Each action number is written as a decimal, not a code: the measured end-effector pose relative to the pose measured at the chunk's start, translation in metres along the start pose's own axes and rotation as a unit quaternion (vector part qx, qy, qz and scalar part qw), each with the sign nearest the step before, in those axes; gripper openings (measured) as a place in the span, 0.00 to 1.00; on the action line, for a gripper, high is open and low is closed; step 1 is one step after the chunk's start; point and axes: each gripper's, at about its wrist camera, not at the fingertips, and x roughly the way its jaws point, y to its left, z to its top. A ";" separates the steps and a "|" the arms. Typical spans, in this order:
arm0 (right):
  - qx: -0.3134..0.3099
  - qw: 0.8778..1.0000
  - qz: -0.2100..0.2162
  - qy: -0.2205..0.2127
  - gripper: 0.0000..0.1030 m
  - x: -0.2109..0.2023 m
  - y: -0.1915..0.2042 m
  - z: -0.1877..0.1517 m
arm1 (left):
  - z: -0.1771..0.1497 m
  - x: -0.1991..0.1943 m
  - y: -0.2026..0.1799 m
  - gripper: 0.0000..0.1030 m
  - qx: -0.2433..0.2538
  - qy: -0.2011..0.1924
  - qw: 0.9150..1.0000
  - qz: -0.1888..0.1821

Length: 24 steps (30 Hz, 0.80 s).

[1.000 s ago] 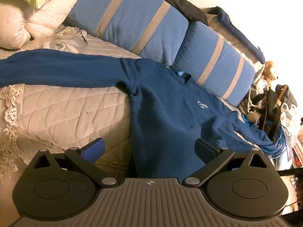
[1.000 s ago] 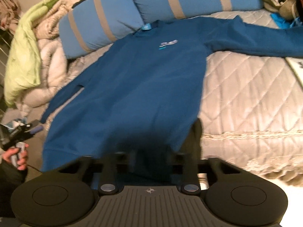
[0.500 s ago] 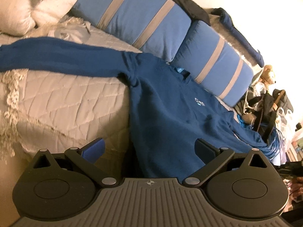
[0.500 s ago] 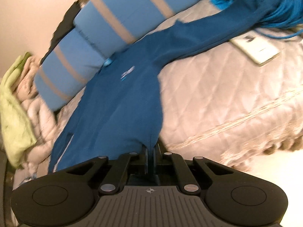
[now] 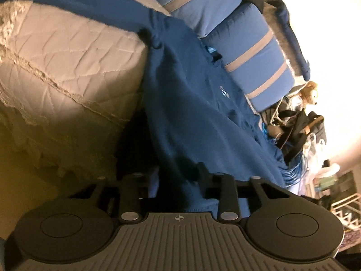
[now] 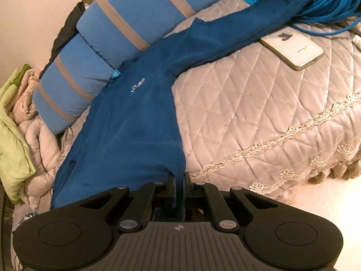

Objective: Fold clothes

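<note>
The left gripper sat in deep shadow at the near edge of the bed, and its pads were hard to make out; its jaws were closing with the hem of the blue sweatshirt between them, though whether they already pressed the cloth could not be told. The right gripper was clamped tight on the hem's other corner, a thin fold of soft knit pinched between its dark pads.

The sweatshirt lay face up across the middle of the bed, collar toward the far edge, its hem hanging over the near edge. A small pale logo showed on the chest. One sleeve ran out flat toward the far right corner, where its cuff vanished under a coil of bright blue cable. The other sleeve was cut off by the top left of the left wrist view.

The bed cover was a shiny, pale, diamond-quilted fabric with a lace trim. Two blue bolsters with grey stripes lined the far edge. A flat white box rested just beside the right sleeve.
</note>
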 end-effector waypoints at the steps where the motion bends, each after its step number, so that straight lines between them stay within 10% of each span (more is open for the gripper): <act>1: -0.003 1.000 0.002 -0.004 0.07 -0.003 0.002 0.000 | 0.000 -0.002 0.000 0.12 -0.002 -0.003 1.000 -0.008; 9: -0.015 0.999 0.035 -0.030 0.07 -0.042 0.029 0.001 | 0.014 -0.048 -0.002 0.05 -0.022 -0.054 0.996 -0.068; 15: -0.001 1.000 0.029 -0.005 0.07 -0.058 0.044 -0.012 | 0.018 -0.081 -0.020 0.05 0.011 -0.059 0.997 -0.041; 19: -0.024 0.998 -0.048 0.029 0.10 -0.034 0.037 -0.029 | 0.013 -0.054 -0.020 0.06 0.043 -0.002 0.998 0.036; 22: -0.091 0.985 -0.149 0.007 0.27 -0.018 0.044 -0.032 | 0.017 -0.038 0.000 0.09 0.007 0.010 0.998 0.062; 24: -0.137 0.976 -0.169 -0.026 0.71 -0.017 0.055 -0.030 | 0.024 -0.040 0.007 0.19 -0.006 -0.019 0.997 0.073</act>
